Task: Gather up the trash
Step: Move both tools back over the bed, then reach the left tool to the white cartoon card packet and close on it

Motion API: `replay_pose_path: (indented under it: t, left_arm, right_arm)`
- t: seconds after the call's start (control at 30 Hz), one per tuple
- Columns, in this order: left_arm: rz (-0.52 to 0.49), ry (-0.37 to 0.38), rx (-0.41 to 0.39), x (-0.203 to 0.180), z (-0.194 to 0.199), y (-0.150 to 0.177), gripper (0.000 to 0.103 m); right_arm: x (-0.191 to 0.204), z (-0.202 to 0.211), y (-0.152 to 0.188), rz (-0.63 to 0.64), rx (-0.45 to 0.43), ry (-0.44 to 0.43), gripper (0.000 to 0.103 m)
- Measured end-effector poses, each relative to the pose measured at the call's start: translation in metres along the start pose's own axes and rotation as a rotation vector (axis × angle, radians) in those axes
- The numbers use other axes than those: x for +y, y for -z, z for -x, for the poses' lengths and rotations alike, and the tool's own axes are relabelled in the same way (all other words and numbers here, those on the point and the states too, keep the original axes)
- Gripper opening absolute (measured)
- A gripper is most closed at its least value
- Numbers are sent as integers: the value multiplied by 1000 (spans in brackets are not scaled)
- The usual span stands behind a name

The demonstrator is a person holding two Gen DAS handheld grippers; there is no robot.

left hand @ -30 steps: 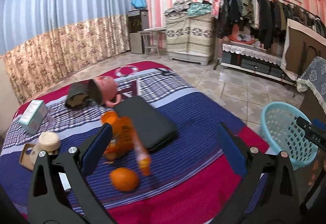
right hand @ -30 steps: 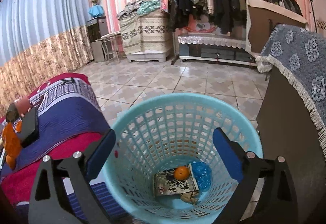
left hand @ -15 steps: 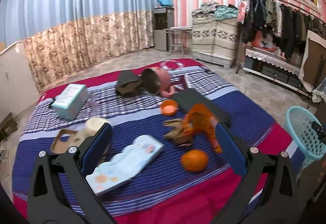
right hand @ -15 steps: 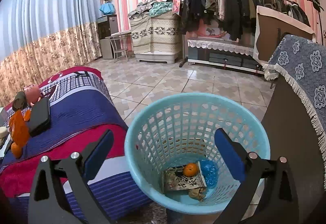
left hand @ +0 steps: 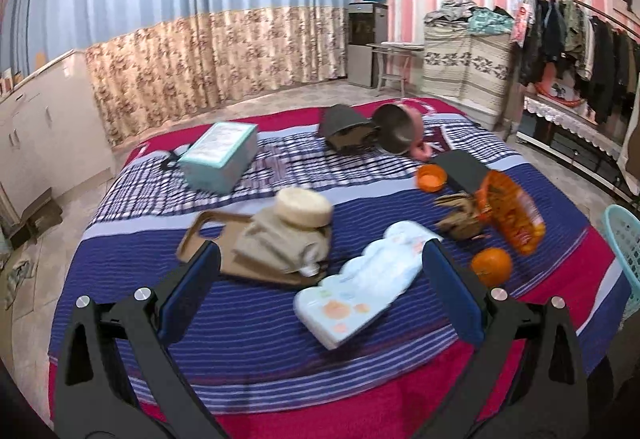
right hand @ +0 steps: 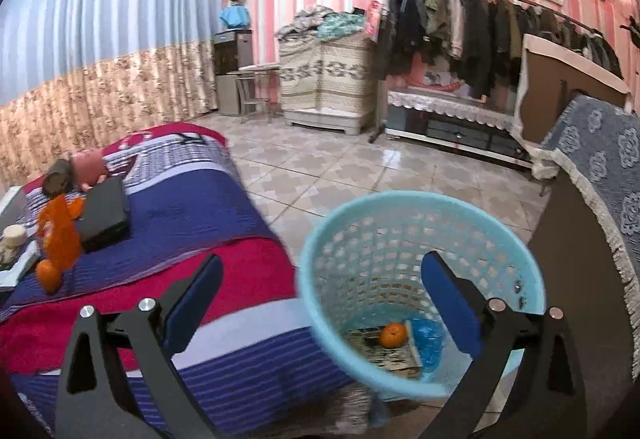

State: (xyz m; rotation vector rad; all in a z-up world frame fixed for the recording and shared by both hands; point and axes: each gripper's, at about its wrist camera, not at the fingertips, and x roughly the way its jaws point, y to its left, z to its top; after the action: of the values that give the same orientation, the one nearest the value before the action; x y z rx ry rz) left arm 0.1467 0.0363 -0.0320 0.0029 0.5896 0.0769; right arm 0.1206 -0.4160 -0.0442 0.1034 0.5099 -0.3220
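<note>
We held the left tongs (left hand: 320,295) wide and empty above the bed (left hand: 248,323), the diaper pack (left hand: 366,285) lying between their tips and the orange (left hand: 491,266) at three o'clock, so we judged it best to drop squarely over one piece and close only once both pads flanked it. The right tongs (right hand: 320,299), equally wide and empty, hung by the basket (right hand: 400,207). Against half a second earlier, the left view had swung closer over the clutter, and the basket had slid toward four o'clock.
</note>
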Motion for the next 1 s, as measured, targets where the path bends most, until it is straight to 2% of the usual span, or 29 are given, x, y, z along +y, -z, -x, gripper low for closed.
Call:
replay_pose_path:
  t: [0.37, 0.8, 0.83, 0.93, 0.97, 1.0]
  left_arm:
    - [81, -19, 59, 42, -9, 23, 97]
    - [55, 69, 152, 22, -41, 40, 96]
    - [62, 77, 154, 22, -43, 39, 94]
    - [71, 116, 166, 18, -50, 34, 75]
    - [67, 127, 176, 16, -53, 34, 72]
    - [63, 150, 200, 13, -57, 33, 63]
  right_arm:
    - [79, 12, 3, 118, 2, -146, 97]
    - [119, -2, 19, 183, 78, -200, 97]
    - [120, -3, 20, 190, 81, -200, 97]
    - [124, -6, 21, 200, 93, -203, 97]
    - [125, -6, 22, 201, 97, -207, 97]
    - [127, -8, 22, 203, 99, -210, 97]
